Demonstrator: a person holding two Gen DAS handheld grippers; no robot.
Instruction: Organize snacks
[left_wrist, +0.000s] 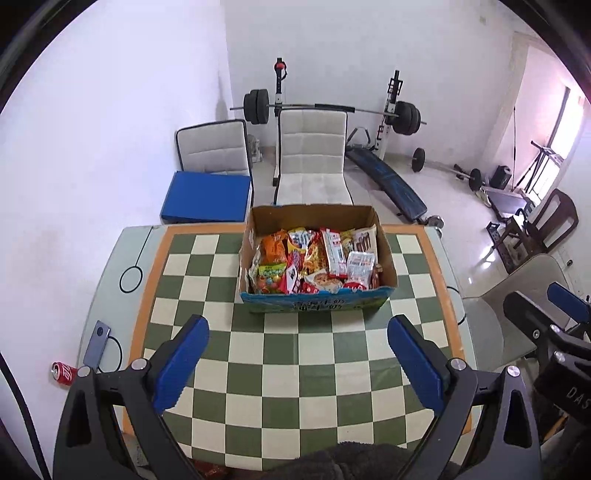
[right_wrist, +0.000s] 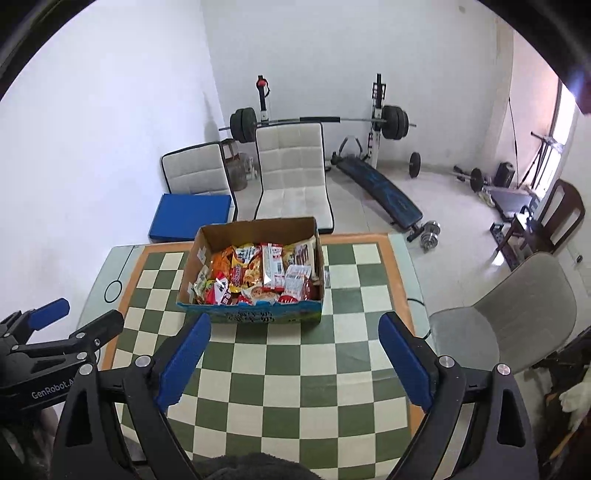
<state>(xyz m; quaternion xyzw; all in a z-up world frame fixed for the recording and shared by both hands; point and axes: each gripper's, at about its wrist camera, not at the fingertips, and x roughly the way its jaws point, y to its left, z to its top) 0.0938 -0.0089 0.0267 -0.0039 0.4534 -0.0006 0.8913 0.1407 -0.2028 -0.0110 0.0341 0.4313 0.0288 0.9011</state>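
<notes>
Matt brown cardboard box (left_wrist: 384, 254) of glossy plastic snack packets (left_wrist: 314, 262) on a smooth checkered mat (left_wrist: 295, 369).

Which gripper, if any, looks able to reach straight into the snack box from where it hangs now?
Probably both: the left gripper and right gripper are open, the snack box is open-topped, and only bare checkered cloth lies between.

Print on snack packets (left_wrist: 317, 266) too small to read

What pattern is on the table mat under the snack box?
Green and cream checks with an orange border on the mat; clearest in the left wrist view.
</notes>
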